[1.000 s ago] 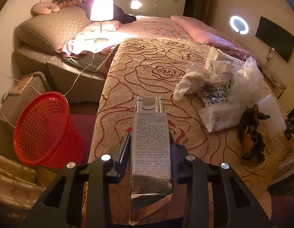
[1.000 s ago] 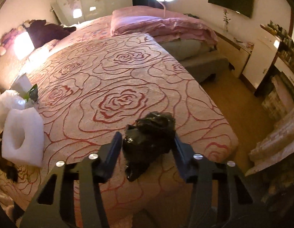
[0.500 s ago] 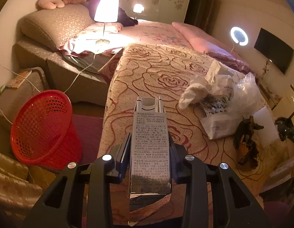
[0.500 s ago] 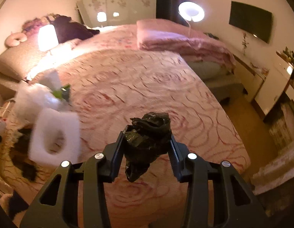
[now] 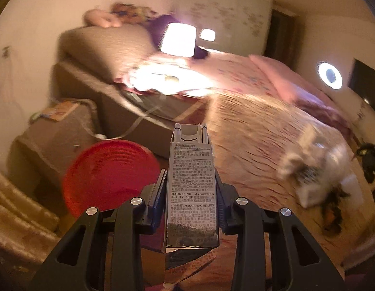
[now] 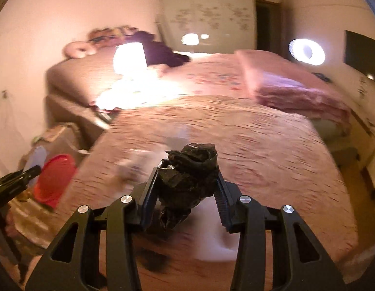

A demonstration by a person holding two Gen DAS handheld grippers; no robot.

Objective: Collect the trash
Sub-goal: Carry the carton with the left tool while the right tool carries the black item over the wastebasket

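1. Change, left gripper (image 5: 191,189): a second ago it looked across the bedspread with the bin off to the side; now the view has swung so the red bin (image 5: 110,177) sits just left of the fingers, nearer the middle. Fingers narrow, clamped on the sides of a silver printed box (image 5: 192,189), which stands upright between them.
2. Change, right gripper (image 6: 186,186): it faced the far corner of the bed a second ago; now it faces the headboard side, with the red bin (image 6: 54,179) low at the left. Its fingers have closed in tighter and pinch a crumpled black bag (image 6: 187,177).
3. Meaning: both pieces are off the bed and appear headed to the bin; the drop is not yet done.
4. Remaining rubbish: a blurred white pile of wrappers (image 5: 316,167) on the bedspread (image 5: 255,140), well apart from the bin.
5. Surroundings: lit lamp (image 5: 179,40), ring light (image 5: 330,75), brown cabinet (image 5: 54,140) behind the bin.
6. Obstruction: the bed edge lies between the right gripper and the bin; the left gripper shows there at the frame's left edge.
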